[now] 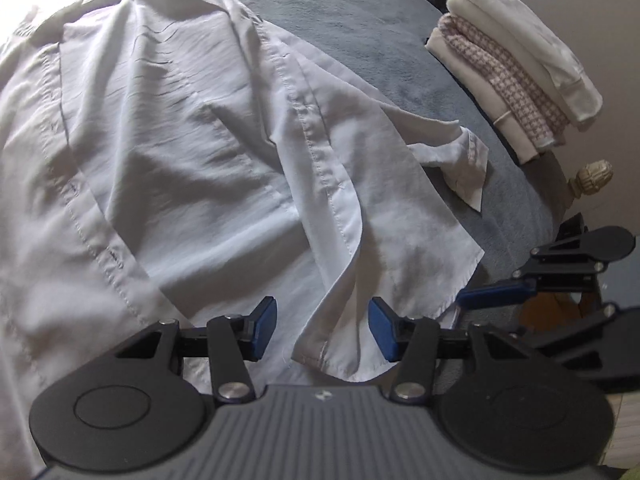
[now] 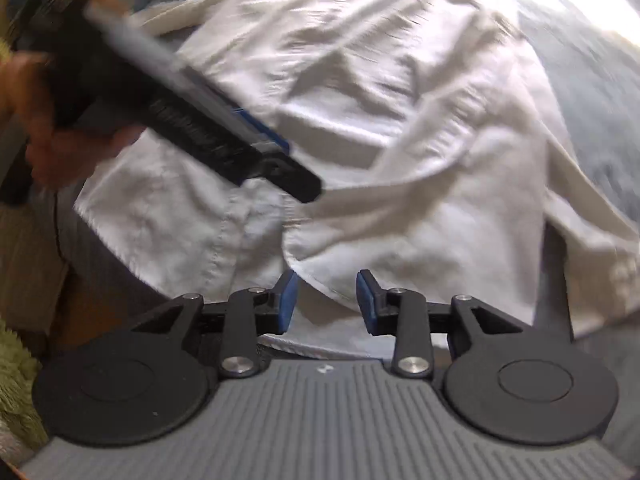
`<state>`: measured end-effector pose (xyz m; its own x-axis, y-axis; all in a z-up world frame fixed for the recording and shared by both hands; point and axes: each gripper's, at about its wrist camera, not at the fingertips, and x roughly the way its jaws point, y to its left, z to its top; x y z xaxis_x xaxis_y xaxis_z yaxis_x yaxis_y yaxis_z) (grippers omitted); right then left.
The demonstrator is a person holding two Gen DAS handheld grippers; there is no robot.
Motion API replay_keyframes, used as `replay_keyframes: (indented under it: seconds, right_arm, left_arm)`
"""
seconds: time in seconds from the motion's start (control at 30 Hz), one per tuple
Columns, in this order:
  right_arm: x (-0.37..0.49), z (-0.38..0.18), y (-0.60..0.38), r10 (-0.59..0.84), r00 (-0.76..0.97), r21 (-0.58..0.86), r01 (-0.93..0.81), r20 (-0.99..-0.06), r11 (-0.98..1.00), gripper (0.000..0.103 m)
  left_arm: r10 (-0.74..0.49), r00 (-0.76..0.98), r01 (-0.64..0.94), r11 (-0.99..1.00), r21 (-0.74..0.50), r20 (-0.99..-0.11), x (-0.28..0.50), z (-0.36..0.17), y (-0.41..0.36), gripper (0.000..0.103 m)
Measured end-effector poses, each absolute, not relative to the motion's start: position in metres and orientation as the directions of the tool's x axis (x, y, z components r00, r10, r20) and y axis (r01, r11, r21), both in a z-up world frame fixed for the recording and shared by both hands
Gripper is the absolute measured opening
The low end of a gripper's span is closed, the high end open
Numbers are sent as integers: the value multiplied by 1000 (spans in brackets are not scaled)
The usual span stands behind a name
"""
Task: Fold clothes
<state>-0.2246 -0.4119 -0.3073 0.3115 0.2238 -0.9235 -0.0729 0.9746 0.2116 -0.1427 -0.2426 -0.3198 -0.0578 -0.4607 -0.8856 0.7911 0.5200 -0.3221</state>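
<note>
Shirt: white shirt point(image 1: 192, 152) lies rumpled and unfolded across the grey bedspread point(image 1: 360, 32), filling the frame's left and centre.
Left gripper point(image 1: 323, 330): jaws apart over the hem, pinching nothing.
Right gripper point(image 2: 326, 300): jaws apart, hem edge between, unpinched.
Done: folded stack point(image 1: 516, 68), upper right.
Left: every fold of this shirt.

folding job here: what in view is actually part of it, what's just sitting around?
In play:
- white shirt, spread rumpled on the grey bedspread
- left gripper, open over the hem
- right gripper, open over the hem

Lying about:
- stack of folded clothes
- bedpost knob
</note>
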Motion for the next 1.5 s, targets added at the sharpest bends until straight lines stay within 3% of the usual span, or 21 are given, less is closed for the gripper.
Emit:
replay_keyframes:
  seconds: [0.03,0.1,0.13,0.27,0.37,0.43,0.57,0.7,0.87,1.03,1.07,1.13,1.17,1.43,1.47,1.5]
  right_arm:
    - [-228,-313,-435,213,308,244,66,-927,968,32]
    - [-237,-320,-472,185,316,274,266,-930,924,32]
    - [-242,-323,-486,169,322,280,339,-932,898,32]
    - [-254,-328,-511,107,351,272,463,-930,844,32]
    - [-259,-322,-520,71,379,266,491,-922,829,32]
    - [-259,-319,-535,59,410,294,539,-910,789,33]
    - [-252,-327,-572,33,453,368,679,-891,635,42]
    - [-222,-321,-581,-63,467,277,621,-882,733,45]
    - [-173,-322,-547,-107,479,21,255,-871,967,62]
    - [-139,-361,-536,-117,377,-149,-56,-919,987,62]
    - [-136,-363,-538,-104,369,-142,-77,-923,987,58]
    - [-128,-365,-542,-97,362,-146,-110,-927,983,15]
    - [-123,-358,-542,-139,378,-191,-106,-915,976,4]
    - [-56,-327,-606,-434,445,-425,126,-783,896,7]
    - [-53,-328,-610,-429,430,-414,133,-794,900,15]
    - [-49,-330,-614,-423,416,-403,139,-805,904,31]
  left_arm:
    - [-441,-51,810,506,-296,-896,-146,-323,-250,38]
    - [-399,-52,827,497,-263,-915,-151,-331,-259,7]
    - [-384,-45,828,502,-249,-922,-153,-333,-260,2]
    - [-430,-34,720,616,-321,-902,-145,-319,-239,0]
    - [-561,-22,487,717,-499,-828,-135,-297,-201,0]
    - [-596,2,362,749,-555,-803,-136,-293,-180,0]
    - [-626,31,153,774,-615,-779,-142,-303,-149,0]
    - [-650,82,-8,758,-653,-755,-149,-314,-128,0]
    - [-653,124,-116,739,-664,-748,-161,-317,-118,0]
    - [-647,127,-125,742,-659,-752,-172,-317,-120,0]
    - [-644,125,-129,744,-656,-755,-174,-317,-119,0]
    - [-634,124,-135,751,-646,-764,-179,-318,-119,0]
    - [-631,120,-142,754,-642,-767,-182,-320,-119,0]
    - [-605,75,-125,783,-609,-793,-189,-334,-130,0]
    - [-599,69,-112,790,-603,-797,-188,-336,-132,0]
    - [-595,65,-103,795,-598,-801,-187,-337,-135,0]
